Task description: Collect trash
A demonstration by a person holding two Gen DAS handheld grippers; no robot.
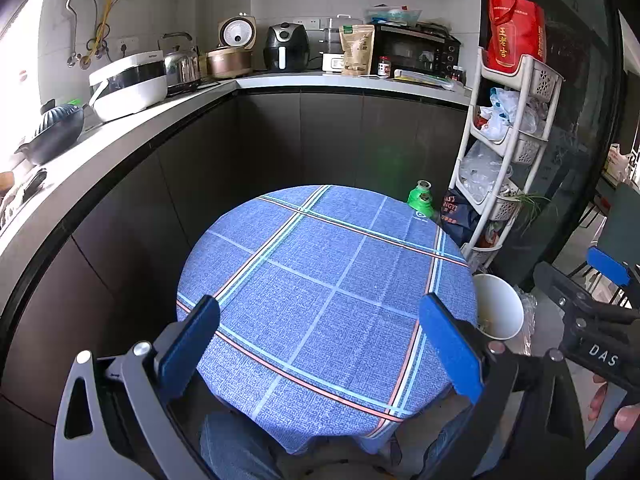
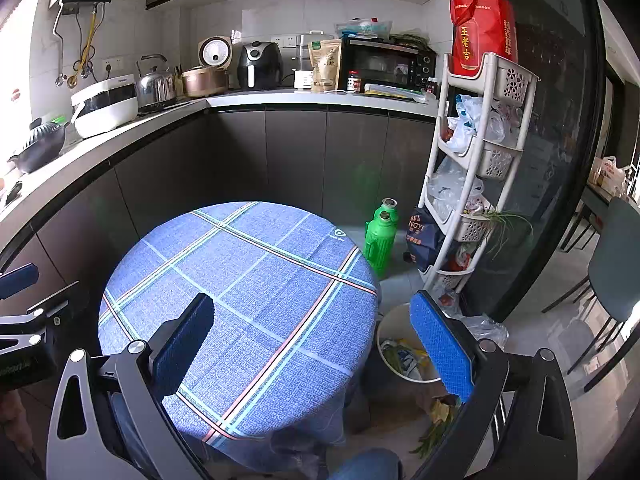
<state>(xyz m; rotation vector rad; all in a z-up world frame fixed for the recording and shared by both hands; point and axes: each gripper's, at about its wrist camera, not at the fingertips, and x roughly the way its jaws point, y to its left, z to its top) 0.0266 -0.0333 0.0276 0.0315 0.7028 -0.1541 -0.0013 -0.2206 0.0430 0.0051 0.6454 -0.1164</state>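
Trash (image 2: 404, 354) sits inside white bin (image 2: 390, 322) just beside blue-clothed table (image 2: 240, 280).

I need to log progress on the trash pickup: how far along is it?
Mostly done, it seems. The blue checked tablecloth shows no litter, and the white bin beside the table already holds wrappers and scraps. Nothing is in hand: the left tool and the right tool both stand open and hold nothing. Left over: leafy scraps on the floor near the bin.
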